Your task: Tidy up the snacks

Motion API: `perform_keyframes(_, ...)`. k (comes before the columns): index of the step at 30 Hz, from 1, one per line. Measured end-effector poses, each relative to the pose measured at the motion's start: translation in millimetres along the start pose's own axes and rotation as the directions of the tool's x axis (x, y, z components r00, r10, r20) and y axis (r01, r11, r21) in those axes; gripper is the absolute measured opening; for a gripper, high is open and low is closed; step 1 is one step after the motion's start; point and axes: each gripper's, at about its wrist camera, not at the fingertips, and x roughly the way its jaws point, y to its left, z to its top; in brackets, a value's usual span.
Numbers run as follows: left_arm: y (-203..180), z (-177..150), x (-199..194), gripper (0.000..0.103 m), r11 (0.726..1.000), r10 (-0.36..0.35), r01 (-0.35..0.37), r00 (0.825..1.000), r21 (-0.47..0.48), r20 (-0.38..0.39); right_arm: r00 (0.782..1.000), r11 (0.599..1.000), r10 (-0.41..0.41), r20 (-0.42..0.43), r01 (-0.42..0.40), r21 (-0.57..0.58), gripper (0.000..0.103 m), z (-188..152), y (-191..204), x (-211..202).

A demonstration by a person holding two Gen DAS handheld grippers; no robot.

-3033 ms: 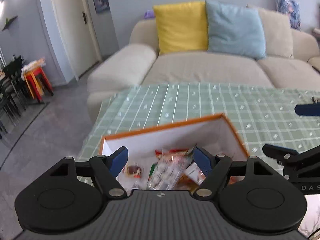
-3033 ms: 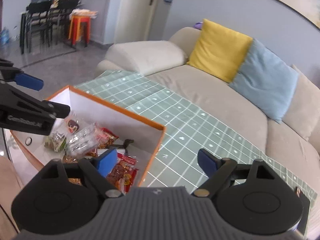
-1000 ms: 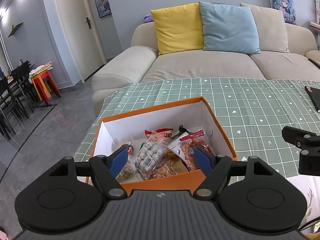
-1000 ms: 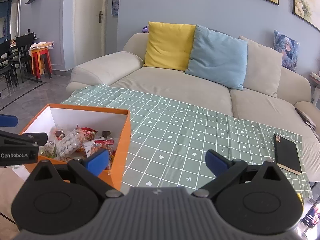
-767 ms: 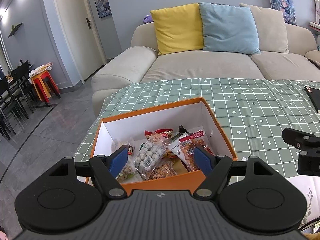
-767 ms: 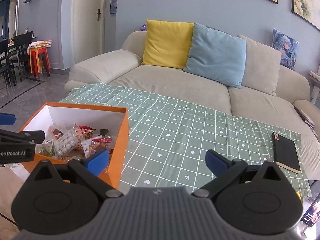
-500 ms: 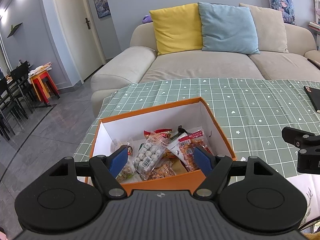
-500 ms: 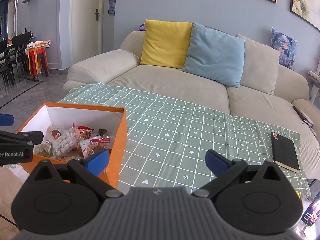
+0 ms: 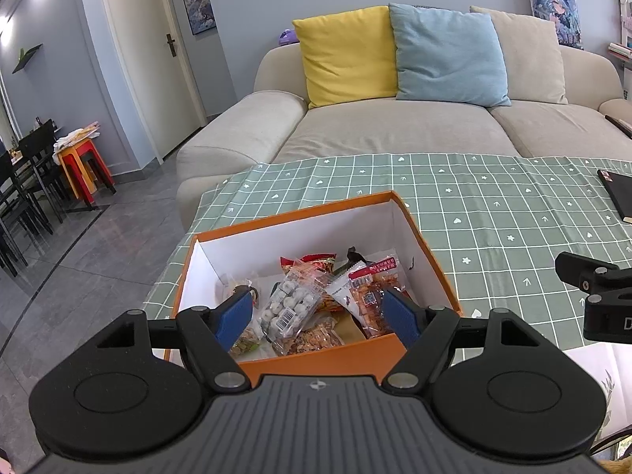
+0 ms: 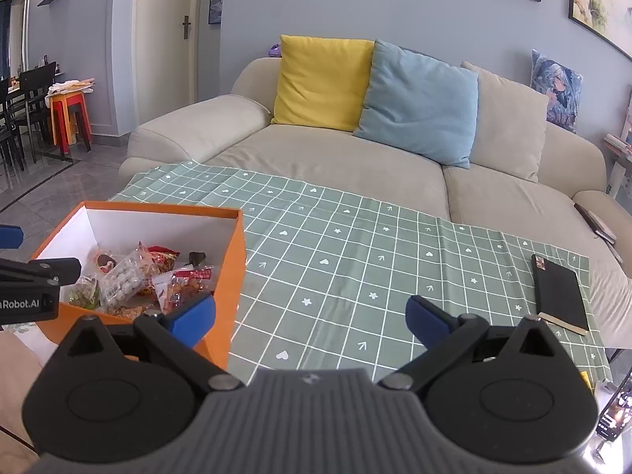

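We held the left hand-held gripper (image 9: 318, 314) low in the centre of its frame, level, its blue-padded fingers (image 9: 234, 318) spread wide with nothing between them. Our right hand-held gripper (image 10: 310, 314) sat likewise at the bottom centre of its view, fingers (image 10: 428, 318) parted wider, empty. Its black body showed at the right edge of the left view.

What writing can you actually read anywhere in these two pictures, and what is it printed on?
"Robot.AI": white letters on the left gripper, cut off at the picture's edge.
"D": one white letter on the right gripper, the rest out of frame.
Red-topped snack packet in the orange box: print too small to read.
Clear bag of round snacks: a barcode label, digits unreadable.
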Motion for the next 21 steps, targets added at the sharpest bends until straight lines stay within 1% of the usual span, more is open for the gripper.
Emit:
perform_keyframes(15,1.2,-0.1,0.0,0.088,1.0,-0.012,0.012,1.0,-0.001,0.002,1.0,1.0,-0.004,-0.008,0.004,0.004,0.099,-2.1,-1.2,-0.1)
perform_keyframes(21,-1.2,-0.8,-0.9,0.088,1.0,-0.003,0.002,1.0,0.01,0.012,1.0,1.0,-0.005,-0.009,0.005,0.006,0.099,-1.8,-2.1,0.1)
